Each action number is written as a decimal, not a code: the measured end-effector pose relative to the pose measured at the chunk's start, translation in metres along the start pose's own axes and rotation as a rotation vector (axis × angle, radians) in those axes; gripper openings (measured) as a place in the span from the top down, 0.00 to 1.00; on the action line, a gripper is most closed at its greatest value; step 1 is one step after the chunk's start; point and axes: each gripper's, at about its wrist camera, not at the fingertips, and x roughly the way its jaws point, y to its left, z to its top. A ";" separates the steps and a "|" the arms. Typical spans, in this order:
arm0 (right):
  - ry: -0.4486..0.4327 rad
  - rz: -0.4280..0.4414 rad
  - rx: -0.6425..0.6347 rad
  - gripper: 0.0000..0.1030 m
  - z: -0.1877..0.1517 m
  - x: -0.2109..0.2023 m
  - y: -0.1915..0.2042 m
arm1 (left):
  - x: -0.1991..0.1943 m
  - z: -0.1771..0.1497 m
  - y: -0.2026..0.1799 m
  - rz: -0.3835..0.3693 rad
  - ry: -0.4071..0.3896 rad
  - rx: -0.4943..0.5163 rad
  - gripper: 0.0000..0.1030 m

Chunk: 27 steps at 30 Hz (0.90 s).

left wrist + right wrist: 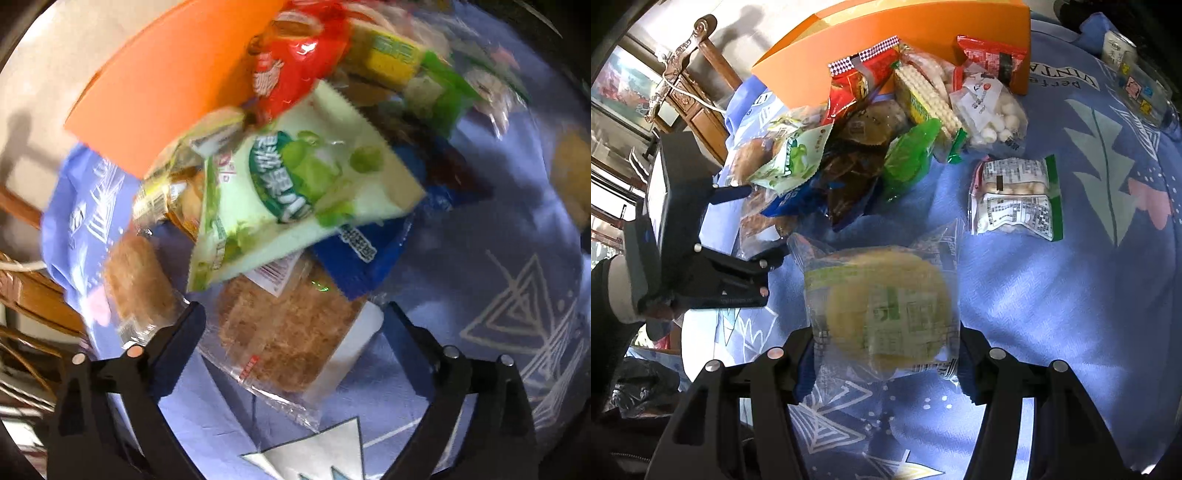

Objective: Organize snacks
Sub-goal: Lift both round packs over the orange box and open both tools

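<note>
Left gripper (291, 314) wide open over brown cake packet (284, 332), right gripper (884, 339) clamping yellow cake packet (886, 314) — seen only there

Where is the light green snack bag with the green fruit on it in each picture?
Left wrist view: the light green snack bag lies in the middle, on top of the pile, above the open left claw.
Right wrist view: the same bag sits small at the left side of the pile.
Shared landmark: the orange box behind the pile.
</note>
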 end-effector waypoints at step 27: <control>-0.240 0.102 0.004 0.41 0.063 -0.088 -0.005 | -0.130 -0.004 0.075 -0.256 -0.211 -0.426 0.30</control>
